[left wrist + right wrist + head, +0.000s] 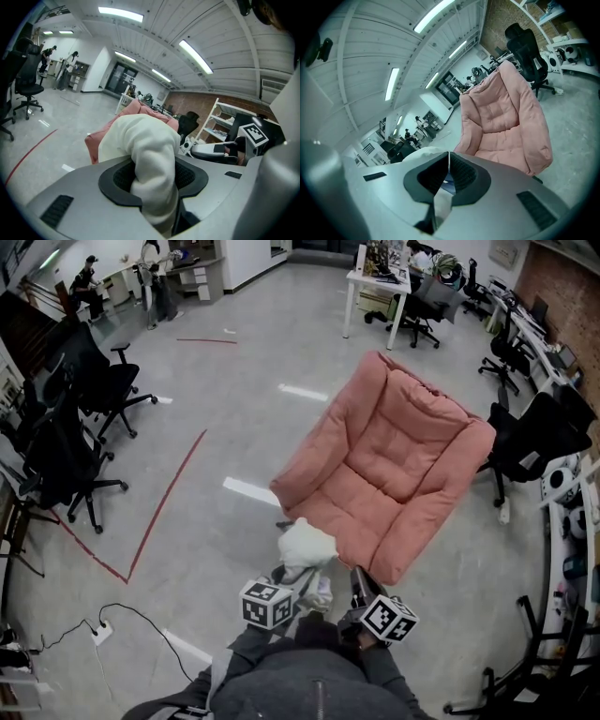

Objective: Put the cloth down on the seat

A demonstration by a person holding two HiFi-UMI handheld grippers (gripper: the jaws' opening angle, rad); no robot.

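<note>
Cloth [151, 150] clamped by left hand-held gripper [153, 179], apparently also right hand-held gripper [446, 176].

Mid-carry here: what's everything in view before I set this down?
armchair: one, pink, centre of floor
cloth: one, white, in left gripper, near armchair front
office chairs: several, black, left and right edges
desk: one, white, far end
tape lines: red, floor at left
power strip: one, white, lower left floor
people: at least two, far left corner
left gripper: clamped on cloth
right gripper: jaws together; anything pinched unclear
</note>
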